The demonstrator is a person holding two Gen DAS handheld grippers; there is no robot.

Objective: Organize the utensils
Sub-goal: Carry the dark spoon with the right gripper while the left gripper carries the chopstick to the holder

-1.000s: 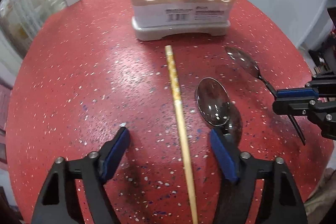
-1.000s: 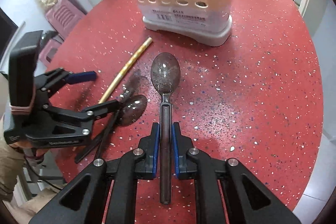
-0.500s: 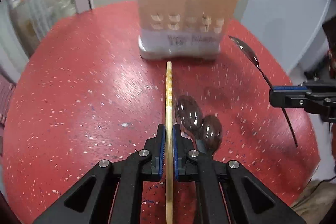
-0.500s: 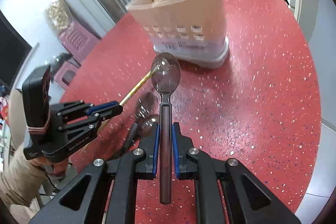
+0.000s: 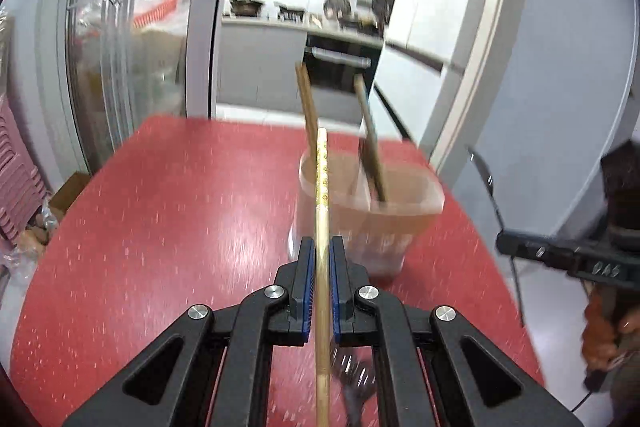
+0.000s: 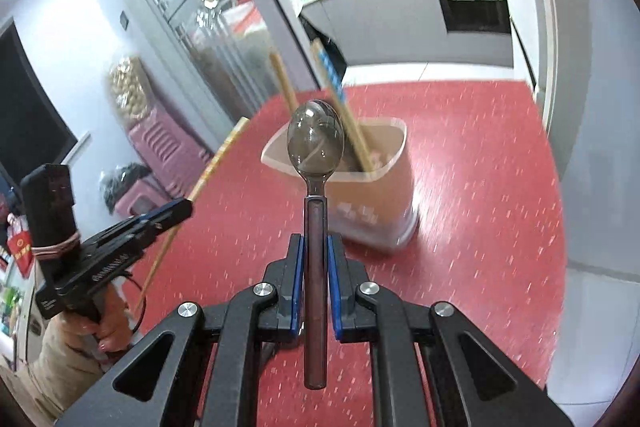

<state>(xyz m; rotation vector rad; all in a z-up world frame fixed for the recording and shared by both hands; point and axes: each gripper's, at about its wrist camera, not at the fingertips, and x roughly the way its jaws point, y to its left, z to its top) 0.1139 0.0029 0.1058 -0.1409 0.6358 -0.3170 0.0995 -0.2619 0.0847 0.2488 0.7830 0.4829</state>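
The chopstick (image 5: 322, 187) is being held lengthwise between the closed pads of the left gripper (image 5: 321, 279), its long axis pointing straight ahead at the utensil holder (image 5: 372, 223), which is standing just beyond and slightly to the right on the red table (image 5: 160, 227). One spoon (image 6: 315, 143) is being clamped by its handle in the right gripper (image 6: 315, 267), bowl forward, aimed at the same holder. Two sticks (image 5: 306, 99) are already being kept upright inside. Neither gripper can clearly be judged nearer.

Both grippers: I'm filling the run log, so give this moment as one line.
left gripper: shut on chopstick | right gripper: shut on spoon | both lifted, facing utensil holder
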